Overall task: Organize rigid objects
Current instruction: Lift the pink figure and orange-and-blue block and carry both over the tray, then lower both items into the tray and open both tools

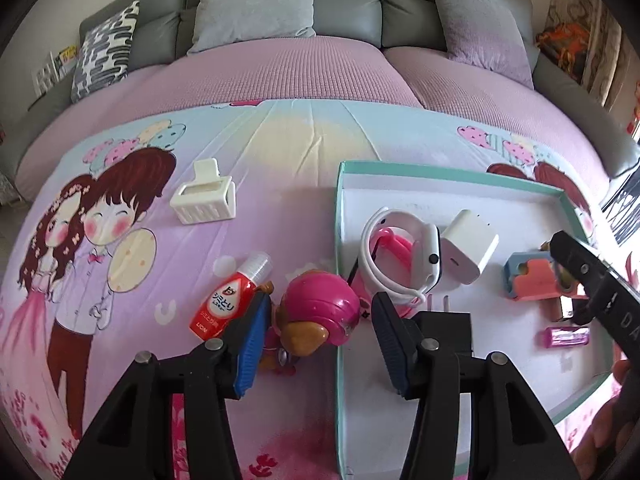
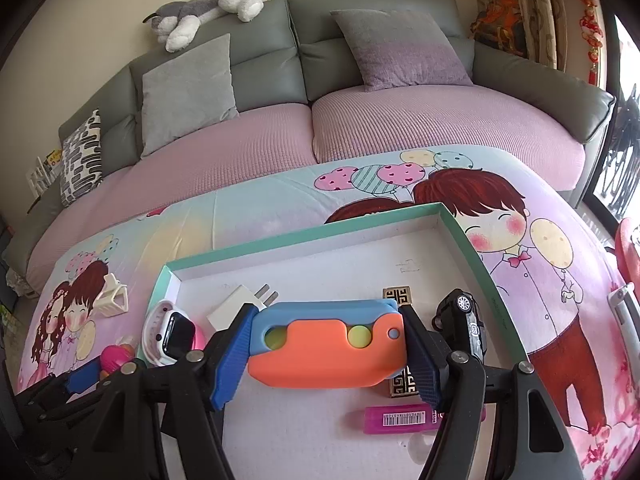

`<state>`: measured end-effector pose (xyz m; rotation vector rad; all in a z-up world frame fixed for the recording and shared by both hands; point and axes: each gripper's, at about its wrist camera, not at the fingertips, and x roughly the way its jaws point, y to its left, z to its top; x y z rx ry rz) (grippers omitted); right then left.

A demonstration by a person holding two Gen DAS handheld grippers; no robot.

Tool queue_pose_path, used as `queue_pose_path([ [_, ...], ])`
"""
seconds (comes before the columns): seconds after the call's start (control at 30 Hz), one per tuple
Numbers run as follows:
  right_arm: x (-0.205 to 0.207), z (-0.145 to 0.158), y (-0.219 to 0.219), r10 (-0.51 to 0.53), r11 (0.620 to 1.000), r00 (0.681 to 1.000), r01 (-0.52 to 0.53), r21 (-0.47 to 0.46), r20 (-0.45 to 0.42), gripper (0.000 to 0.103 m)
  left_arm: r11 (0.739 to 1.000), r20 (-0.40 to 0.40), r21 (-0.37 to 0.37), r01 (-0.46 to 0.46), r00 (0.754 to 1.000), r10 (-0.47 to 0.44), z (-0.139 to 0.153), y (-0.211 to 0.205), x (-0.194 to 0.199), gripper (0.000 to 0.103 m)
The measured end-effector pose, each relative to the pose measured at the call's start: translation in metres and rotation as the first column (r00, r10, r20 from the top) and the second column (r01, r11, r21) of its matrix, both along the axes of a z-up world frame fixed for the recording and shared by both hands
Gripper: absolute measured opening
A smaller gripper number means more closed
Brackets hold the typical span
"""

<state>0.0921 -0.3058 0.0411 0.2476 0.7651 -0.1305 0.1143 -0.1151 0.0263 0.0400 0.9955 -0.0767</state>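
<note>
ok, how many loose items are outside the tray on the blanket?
3: white clip far left, red bottle and pink toy beside the tray's left wall, the toy between the left gripper's open jaws. More may sit out of view.

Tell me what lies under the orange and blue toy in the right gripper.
Under the orange and blue toy, a patterned dark-and-gold block pokes out above and below its right end, lying on the tray floor. Its middle is covered.

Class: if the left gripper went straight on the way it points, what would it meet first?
Most likely the pink-helmeted toy figure, lying between the open left gripper's fingers, just outside the tray. Depth is uncertain.
</note>
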Motion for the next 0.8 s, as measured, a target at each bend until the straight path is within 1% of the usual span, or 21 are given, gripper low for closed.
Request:
queue_pose_path([
  [0.07, 0.000, -0.001, -0.001, -0.003, 1.000, 1.000, 0.003, 0.004, -0.001, 0.073, 0.999, 0.008, 0.039, -0.002, 1.000, 0.002, 0.000, -0.002, 0.000, 0.045],
  [0.1, 0.000, -0.001, -0.002, -0.005, 1.000, 1.000, 0.005, 0.007, -0.003, 0.073, 0.999, 0.010, 0.053, -0.001, 1.000, 0.000, 0.000, -0.003, 0.001, 0.045],
  [0.23, 0.000, -0.003, -0.005, -0.009, 1.000, 1.000, 0.010, 0.018, -0.009, 0.073, 0.998, 0.015, 0.059, 0.006, 1.000, -0.007, 0.001, -0.002, 0.000, 0.045],
  [0.27, 0.000, -0.003, -0.005, -0.010, 1.000, 1.000, 0.010, 0.020, -0.010, 0.073, 0.998, 0.017, 0.063, 0.009, 1.000, -0.010, 0.001, -0.003, 0.000, 0.041],
  [0.3, 0.001, -0.004, -0.006, -0.010, 1.000, 1.000, 0.010, 0.022, -0.011, 0.073, 0.998, 0.024, 0.069, 0.012, 1.000, -0.014, 0.002, -0.004, 0.000, 0.041],
  [0.5, 0.002, -0.007, -0.005, -0.007, 1.000, 1.000, 0.007, 0.025, -0.021, 0.073, 0.998, 0.043, 0.064, 0.011, 0.999, -0.013, 0.007, -0.003, -0.001, 0.041],
  [0.8, 0.000, -0.002, -0.004, -0.006, 1.000, 1.000, 0.006, 0.022, -0.004, 0.073, 1.000, 0.119, 0.023, -0.021, 0.993, 0.019, 0.031, 0.010, -0.007, 0.041],
])
